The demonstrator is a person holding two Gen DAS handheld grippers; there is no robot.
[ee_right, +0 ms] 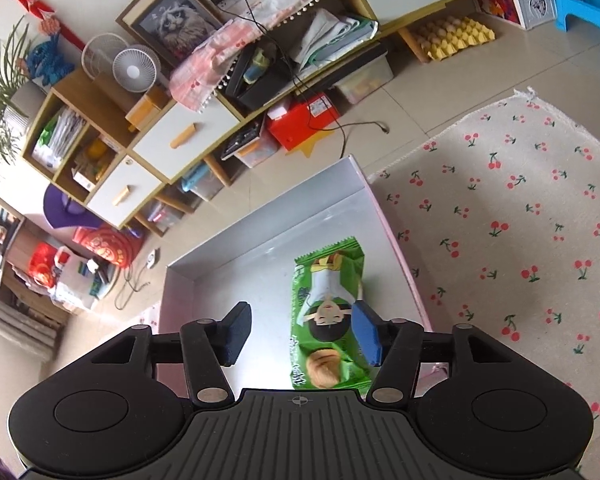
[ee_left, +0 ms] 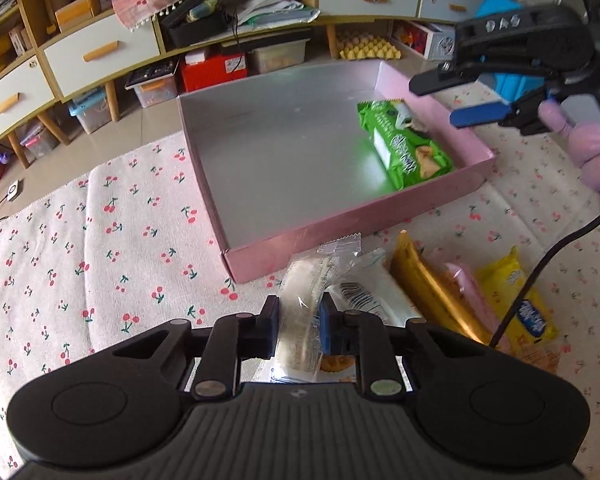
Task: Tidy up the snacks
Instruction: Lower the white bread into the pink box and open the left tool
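Note:
A pink box (ee_left: pixel 352 220) with a silver inside lies on the cherry-print cloth. A green snack pack (ee_left: pixel 404 148) lies inside it by the right wall; it also shows in the right wrist view (ee_right: pixel 328 304). My left gripper (ee_left: pixel 300 326) is shut on a clear-wrapped cracker pack (ee_left: pixel 304 312) in front of the box. My right gripper (ee_right: pixel 304 330) is open and empty above the green pack; it shows in the left wrist view (ee_left: pixel 456 98) over the box's right wall.
Beside the held pack lie a white pack (ee_left: pixel 368 292), a gold pack (ee_left: pixel 428 284), a pink pack (ee_left: pixel 468 284) and a yellow pack (ee_left: pixel 520 296). Shelves with drawers (ee_left: pixel 100 50) and storage bins stand on the floor beyond the cloth.

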